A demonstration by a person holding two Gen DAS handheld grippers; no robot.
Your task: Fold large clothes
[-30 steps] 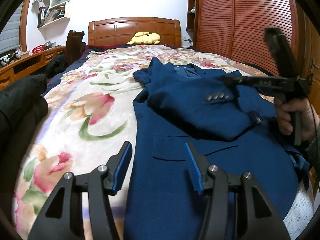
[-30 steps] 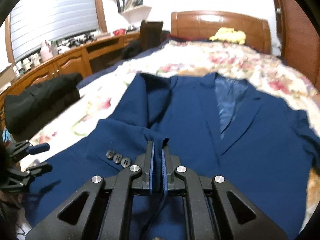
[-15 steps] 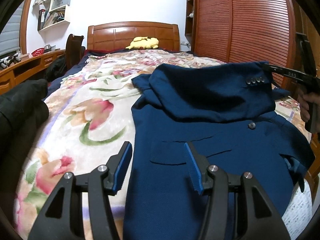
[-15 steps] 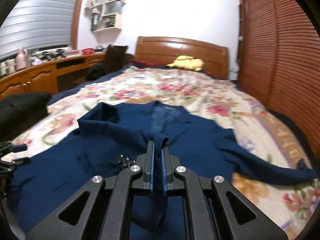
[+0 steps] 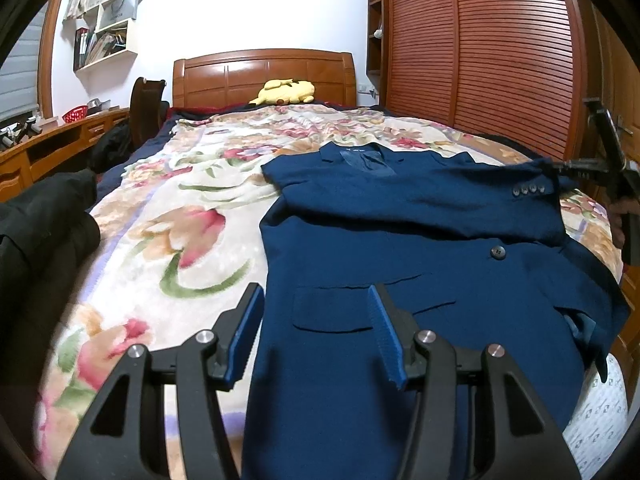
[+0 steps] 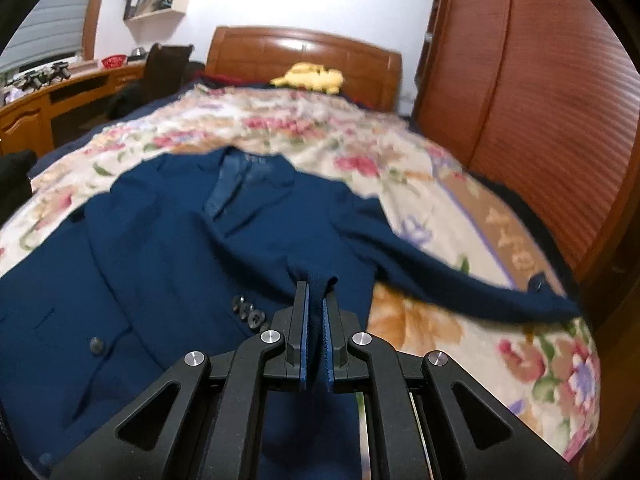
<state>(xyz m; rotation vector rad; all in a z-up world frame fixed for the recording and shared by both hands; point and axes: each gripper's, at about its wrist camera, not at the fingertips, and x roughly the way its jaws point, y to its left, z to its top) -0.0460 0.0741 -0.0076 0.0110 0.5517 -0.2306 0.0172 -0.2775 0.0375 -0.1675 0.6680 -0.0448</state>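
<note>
Left black gripper with blue pads [image 5: 316, 334] spread open, empty, above hem edge of navy blue suit jacket [image 5: 400, 280]. Right black gripper [image 6: 315, 316] clamped on cuff of jacket's sleeve [image 6: 312, 280], drawn across jacket front. Jacket lay front-up on floral bedspread [image 5: 168, 216]. Beyond: yellow plush toy [image 5: 286, 91] at wooden headboard [image 5: 264, 76].

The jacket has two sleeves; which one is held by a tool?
The sleeve with four buttons, folded across the chest; the other sleeve lies loose on the blanket.
</note>
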